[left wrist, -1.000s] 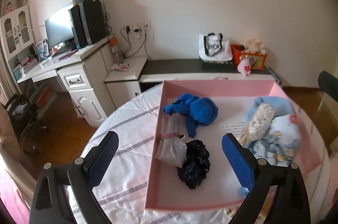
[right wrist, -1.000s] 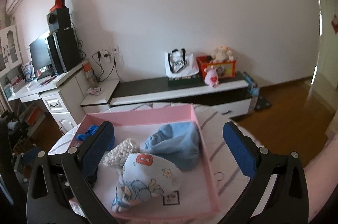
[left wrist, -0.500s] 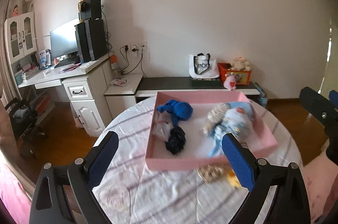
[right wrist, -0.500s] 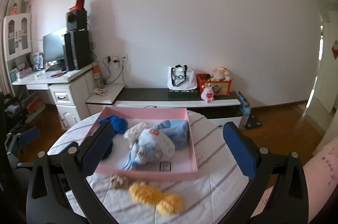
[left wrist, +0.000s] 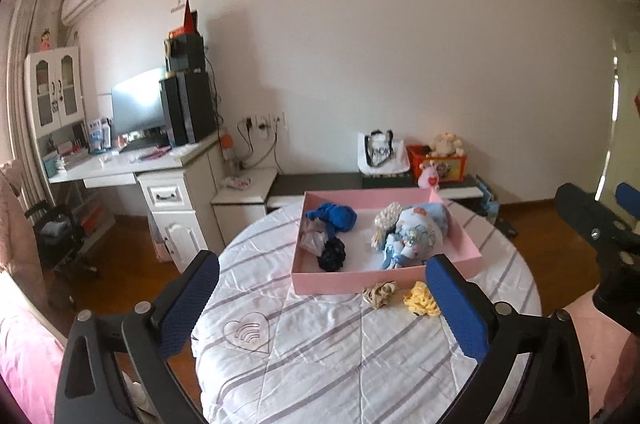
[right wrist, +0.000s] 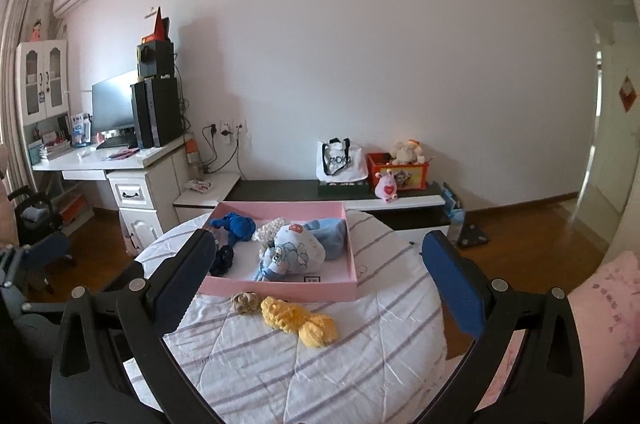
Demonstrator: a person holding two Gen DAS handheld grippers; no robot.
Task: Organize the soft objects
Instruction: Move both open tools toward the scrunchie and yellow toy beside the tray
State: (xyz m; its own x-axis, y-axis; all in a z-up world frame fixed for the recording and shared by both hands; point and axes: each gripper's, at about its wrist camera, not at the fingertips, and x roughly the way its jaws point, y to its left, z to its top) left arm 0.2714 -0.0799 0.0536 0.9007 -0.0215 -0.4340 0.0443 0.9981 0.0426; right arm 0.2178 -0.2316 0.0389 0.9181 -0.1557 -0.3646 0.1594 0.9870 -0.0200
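Observation:
A pink tray [left wrist: 384,282] [right wrist: 280,290] on the round striped table [left wrist: 320,352] holds a blue knitted piece [left wrist: 336,218], a black scrunchie [left wrist: 332,254], a clear pouch [left wrist: 314,242], a white knobbly item [left wrist: 386,218] and a printed cloth bundle [left wrist: 416,238] [right wrist: 294,254]. In front of the tray lie a beige scrunchie [left wrist: 380,294] [right wrist: 245,302] and a yellow knitted piece [left wrist: 420,300] [right wrist: 300,320]. My left gripper [left wrist: 322,260] hovers back from the table, its jaws opening with nothing between them. My right gripper [right wrist: 320,236] is open and holds nothing.
A white desk [left wrist: 132,167] with monitor and speakers stands at left. A low bench [right wrist: 320,187] along the wall carries a tote bag and a red toy box. Wooden floor surrounds the table. Pink fabric [right wrist: 600,304] lies at the right edge.
Both grippers have drawn back and upward from the tray. The whole table top now shows, with the beige and yellow pieces in front of the tray.

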